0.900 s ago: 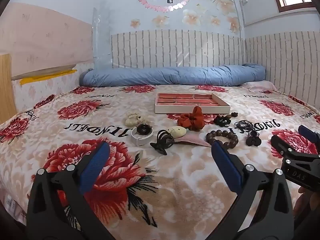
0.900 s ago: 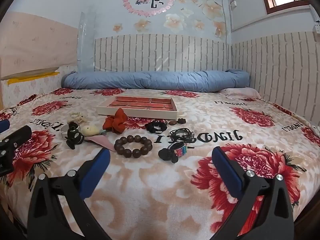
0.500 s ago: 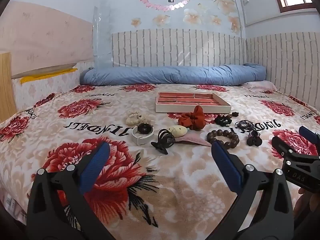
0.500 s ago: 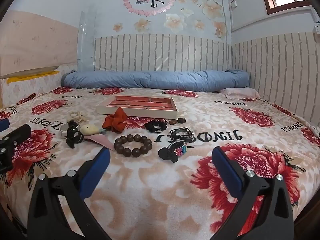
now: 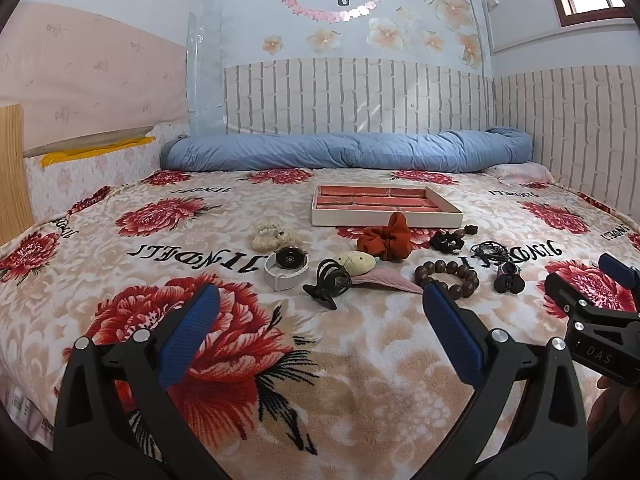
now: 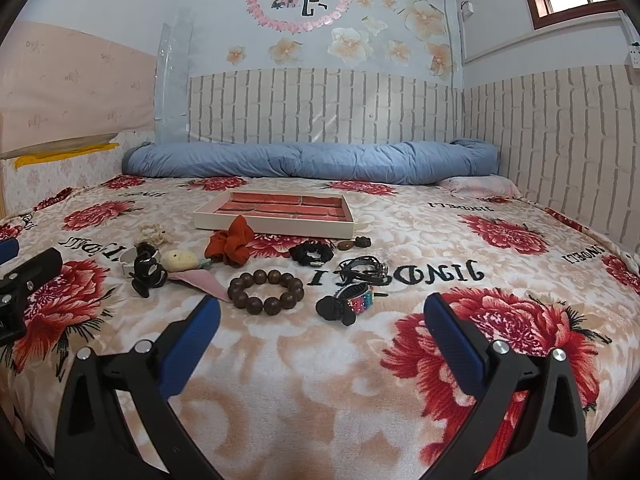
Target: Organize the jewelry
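Observation:
A cream jewelry tray (image 5: 386,219) (image 6: 272,227) with red compartments lies mid-bed. In front of it lie a rust scrunchie (image 5: 386,238) (image 6: 231,242), a brown bead bracelet (image 5: 448,274) (image 6: 266,292), a black claw clip (image 5: 328,280) (image 6: 148,274), a white-strapped watch (image 5: 286,266), a cream scrunchie (image 5: 268,236), a pale pebble-like piece (image 5: 354,262) (image 6: 179,260), a colourful band (image 6: 356,302) and black hair ties (image 6: 312,252). My left gripper (image 5: 320,312) hangs open over the blanket short of the clip. My right gripper (image 6: 322,316) is open too, just short of the colourful band.
The floral blanket (image 5: 160,320) covers the whole bed. A rolled blue duvet (image 5: 344,154) lies along the brick-pattern back wall. A wooden headboard edge (image 5: 12,168) stands at the left. The right gripper's body (image 5: 592,320) shows at the left view's right edge.
Both grippers have crept slightly forward toward the scattered pieces; nothing on the bed has moved.

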Motion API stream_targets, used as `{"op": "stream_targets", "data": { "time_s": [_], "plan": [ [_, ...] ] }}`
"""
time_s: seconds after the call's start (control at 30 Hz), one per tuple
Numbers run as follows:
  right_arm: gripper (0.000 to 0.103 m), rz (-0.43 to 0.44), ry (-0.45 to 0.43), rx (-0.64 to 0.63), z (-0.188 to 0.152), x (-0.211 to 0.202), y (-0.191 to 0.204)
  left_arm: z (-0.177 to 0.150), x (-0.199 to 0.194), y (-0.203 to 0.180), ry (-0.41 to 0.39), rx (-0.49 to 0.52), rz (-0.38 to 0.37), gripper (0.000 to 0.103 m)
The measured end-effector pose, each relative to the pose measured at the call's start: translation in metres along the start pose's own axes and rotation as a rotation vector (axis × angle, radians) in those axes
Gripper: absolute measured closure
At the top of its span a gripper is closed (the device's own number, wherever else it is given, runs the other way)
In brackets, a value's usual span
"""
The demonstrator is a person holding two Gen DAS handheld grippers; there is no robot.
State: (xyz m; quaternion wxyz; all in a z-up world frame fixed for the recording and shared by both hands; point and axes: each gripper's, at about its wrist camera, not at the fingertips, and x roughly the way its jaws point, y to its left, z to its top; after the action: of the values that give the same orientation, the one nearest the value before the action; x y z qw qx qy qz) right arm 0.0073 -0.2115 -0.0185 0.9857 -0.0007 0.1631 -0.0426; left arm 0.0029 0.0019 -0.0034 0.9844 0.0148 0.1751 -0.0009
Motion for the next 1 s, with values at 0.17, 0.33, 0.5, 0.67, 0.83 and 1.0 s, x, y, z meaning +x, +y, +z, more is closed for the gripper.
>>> {"op": "stream_targets", "data": {
  "time_s": [0.17, 0.33, 0.5, 0.67, 0.83, 1.0],
  "plan": [
    [0.004, 0.002, 0.001, -0.002, 0.0003, 0.0000, -0.0006, 0.0011, -0.0001, 0.0005, 0.004, -0.002, -0.001, 0.005],
    [0.004, 0.002, 0.000, -0.001, -0.0001, -0.0001, -0.0001, 0.0010, 0.0006, 0.0010, 0.001, -0.003, -0.001, 0.005],
    [0.004, 0.001, 0.000, -0.001, -0.0001, -0.0001, 0.0000, 0.0013, 0.0007, 0.0009, 0.002, -0.003, -0.001, 0.005],
    [0.004, 0.001, 0.000, -0.002, -0.0003, -0.0001, 0.0003, 0.0012, 0.0014, 0.0007, 0.003, -0.001, -0.001, 0.005],
    [0.004, 0.002, 0.000, -0.001, -0.0008, -0.0001, 0.0002, 0.0013, 0.0008, 0.0014, 0.001, -0.004, 0.000, 0.005],
    [0.004, 0.001, 0.001, -0.002, -0.0006, 0.0005, 0.0005, 0.0012, 0.0009, 0.0015, 0.002, -0.003, -0.001, 0.005]
  ]
}}
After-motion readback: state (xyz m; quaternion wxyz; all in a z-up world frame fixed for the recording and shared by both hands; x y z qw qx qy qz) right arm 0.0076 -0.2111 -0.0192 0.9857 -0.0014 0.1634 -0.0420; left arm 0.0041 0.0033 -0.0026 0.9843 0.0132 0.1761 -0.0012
